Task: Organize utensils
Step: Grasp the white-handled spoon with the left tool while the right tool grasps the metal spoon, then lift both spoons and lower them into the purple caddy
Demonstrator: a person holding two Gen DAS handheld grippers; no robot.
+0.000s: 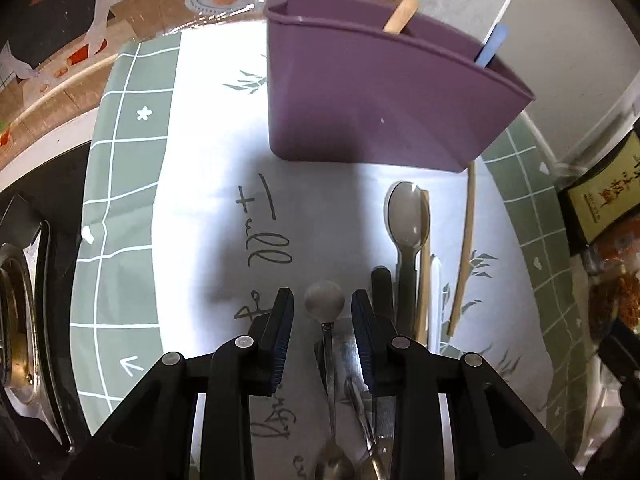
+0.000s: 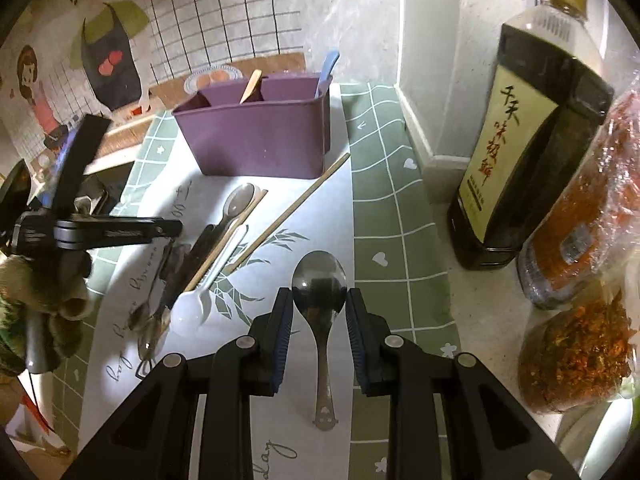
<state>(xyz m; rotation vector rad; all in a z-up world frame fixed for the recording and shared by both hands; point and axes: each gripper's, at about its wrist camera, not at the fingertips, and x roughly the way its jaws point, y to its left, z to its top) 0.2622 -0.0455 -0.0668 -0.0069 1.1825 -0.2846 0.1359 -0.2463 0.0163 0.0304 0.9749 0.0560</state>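
So, left wrist view first. A green check cloth [image 1: 120, 184] covers the bench, with a white printed mat [image 1: 208, 200] on top as the staging area. Our left gripper [image 1: 323, 308] points steeply down over the loose pile at lower centre. Its fingers straddle the round-ended small spoon [image 1: 325, 300], but gaps show on both sides, so they're released with nothing gripped. We read this as lining up on the thin stem, the easiest part to pinch.

To the right of it lie a grey spoon [image 1: 406, 216] and two chopsticks [image 1: 464, 248]. One runs along the grey spoon; the other lies apart, tip just beside the base of the purple caddy [image 1: 360, 92]. The caddy stands upright at upper centre. It holds a wooden stick [image 1: 400, 16] and a blue handle [image 1: 490, 46] in separate compartments, so sorting by type looks like the scheme.

Right wrist view: a white spoon [image 2: 192, 308] lies at the near end of the pile, left of centre. At lower centre our right gripper [image 2: 319, 300] is clenched on the metal spoon [image 2: 319, 276], pads against the bowl edges, handle trailing toward the bottom of the frame. With the bowl leading, we'd expect it to drop in bowl-first, handle up, like the rest. The rounded bowl edges look slick and may pivot.

At far right the sauce bottle [image 2: 520, 140] and chilli jars [image 2: 576, 344] stand on bare bench [image 2: 476, 304], well apart from the caddy.
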